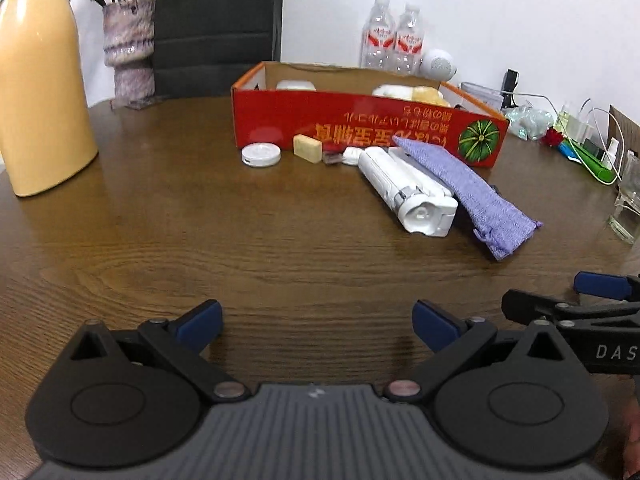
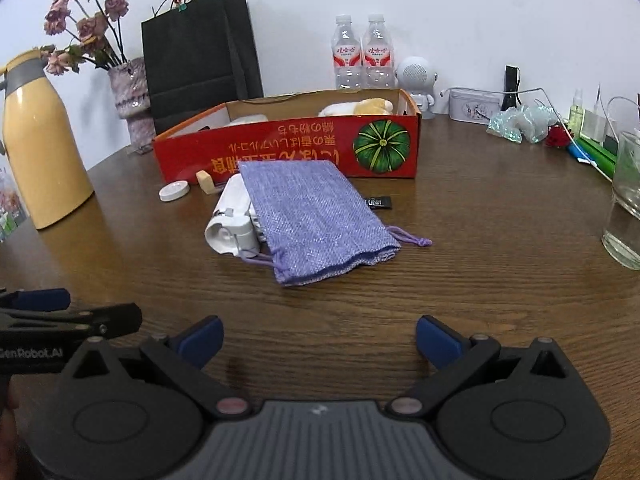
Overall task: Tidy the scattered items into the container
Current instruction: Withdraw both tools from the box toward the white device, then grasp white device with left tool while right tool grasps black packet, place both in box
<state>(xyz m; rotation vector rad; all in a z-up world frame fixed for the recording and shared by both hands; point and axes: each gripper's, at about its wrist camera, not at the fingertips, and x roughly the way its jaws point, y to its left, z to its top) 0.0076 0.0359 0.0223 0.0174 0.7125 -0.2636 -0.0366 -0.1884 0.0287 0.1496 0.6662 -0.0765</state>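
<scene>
A red cardboard box (image 1: 360,136) (image 2: 280,152) stands open on the wooden table, with white and yellow items inside. In front of it lie a purple drawstring pouch (image 1: 468,184) (image 2: 316,220), a white folded device (image 1: 404,192) (image 2: 232,228) partly under the pouch, a white round case (image 1: 261,155) (image 2: 174,191), a beige block (image 1: 307,147) (image 2: 207,181), a small white item (image 1: 352,156) and a small black item (image 2: 378,202). My left gripper (image 1: 318,326) is open and empty, low over the near table. My right gripper (image 2: 320,338) is open and empty beside it.
A yellow thermos (image 1: 40,92) (image 2: 40,140) and a flower vase (image 1: 129,48) (image 2: 132,100) stand at the left. Two water bottles (image 2: 362,54), a white speaker (image 2: 418,76), a black bag (image 2: 200,48) stand behind. Cables and clutter (image 2: 560,128) and a glass (image 2: 628,200) are at the right.
</scene>
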